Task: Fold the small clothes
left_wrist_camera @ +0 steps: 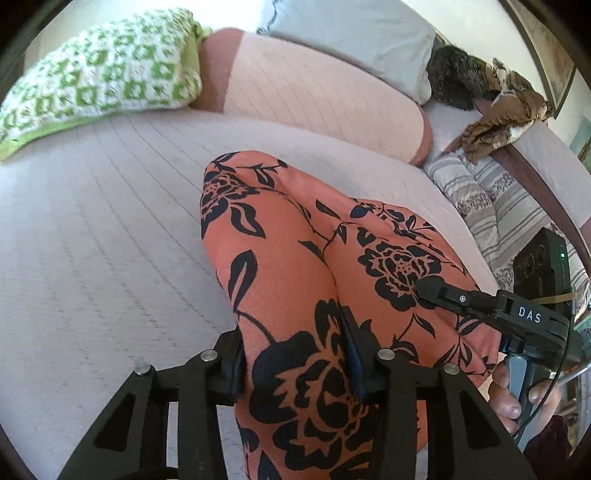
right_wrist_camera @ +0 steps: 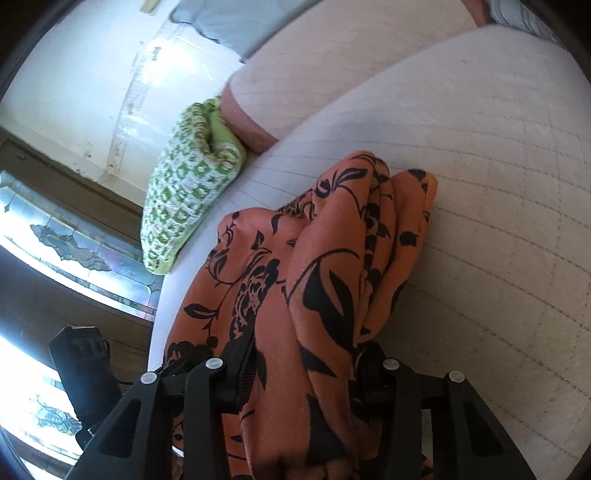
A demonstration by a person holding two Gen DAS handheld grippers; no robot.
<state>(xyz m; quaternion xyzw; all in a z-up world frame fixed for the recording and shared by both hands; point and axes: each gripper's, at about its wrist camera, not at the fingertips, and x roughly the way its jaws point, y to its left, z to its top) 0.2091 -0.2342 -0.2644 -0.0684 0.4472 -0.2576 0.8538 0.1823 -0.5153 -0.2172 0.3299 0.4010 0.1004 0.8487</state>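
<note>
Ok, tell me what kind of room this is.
Most likely a bedroom: the orange floral garment lies on a quilted bed cover, with a grey pillow at the head and a green-and-white crocheted cushion beside it.

left wrist: close, down over bed [left_wrist_camera: 92, 221] | right wrist: same (shared green pillow [right_wrist_camera: 184, 195])

The left gripper [left_wrist_camera: 295, 365] has its jaws closed on a thick fold of orange floral garment [left_wrist_camera: 295, 266] bunched between them. The right gripper [right_wrist_camera: 306, 373] likewise clamps gathered cloth between its fingers. In the left wrist view, bare fingers [left_wrist_camera: 511, 387] curl around the right gripper's handle
</note>
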